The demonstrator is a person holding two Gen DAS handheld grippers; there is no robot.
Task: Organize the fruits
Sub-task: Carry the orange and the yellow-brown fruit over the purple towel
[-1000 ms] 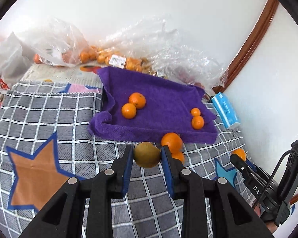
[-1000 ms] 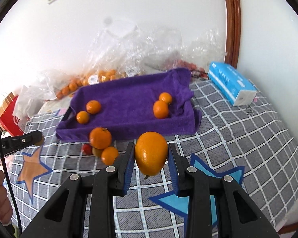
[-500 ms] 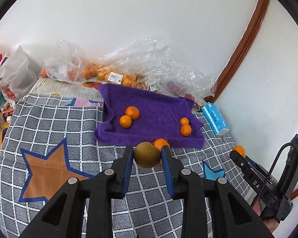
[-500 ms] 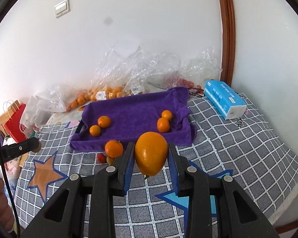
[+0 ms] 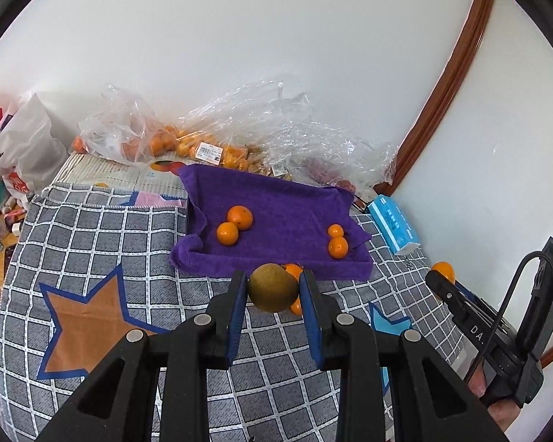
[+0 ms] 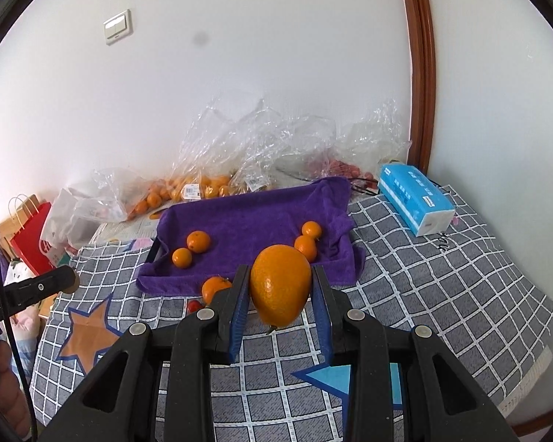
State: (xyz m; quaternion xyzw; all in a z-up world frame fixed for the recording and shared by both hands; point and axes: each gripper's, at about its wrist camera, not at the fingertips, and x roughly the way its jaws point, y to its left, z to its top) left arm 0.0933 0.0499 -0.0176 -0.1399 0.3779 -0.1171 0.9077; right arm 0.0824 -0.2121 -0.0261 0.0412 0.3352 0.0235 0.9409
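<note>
Left wrist view: left gripper (image 5: 273,292) clamped on a brownish-green round fruit (image 5: 272,287), both blue pads pressed against its sides, held above the checked grey cloth (image 5: 92,228). At 12 o'clock from the fruit, a purple towel (image 5: 276,202) draped over a tray, carrying two pairs of small oranges: one pair (image 5: 234,224) toward 11 o'clock, another pair (image 5: 337,241) toward 1 o'clock. Just behind the held fruit, partly hidden, more loose oranges (image 5: 294,269) on the cloth. At 3 o'clock, right gripper's tip with its orange peeking over. Clear plastic bags (image 5: 276,118) of fruit along the wall at 12 o'clock; blue tissue pack (image 5: 394,225) at 2 o'clock.

Right wrist view: right gripper (image 6: 281,294) shut tight around a large orange (image 6: 280,283), stem end pointing down, raised over the cloth. Purple towel at 12 o'clock with the same four oranges. Loose orange (image 6: 214,287) and a small red fruit (image 6: 193,305) on the cloth at 9 o'clock, just beside the left finger. Tissue pack at 2 o'clock, light switch (image 6: 118,30) on the wall at 11 o'clock.
</note>
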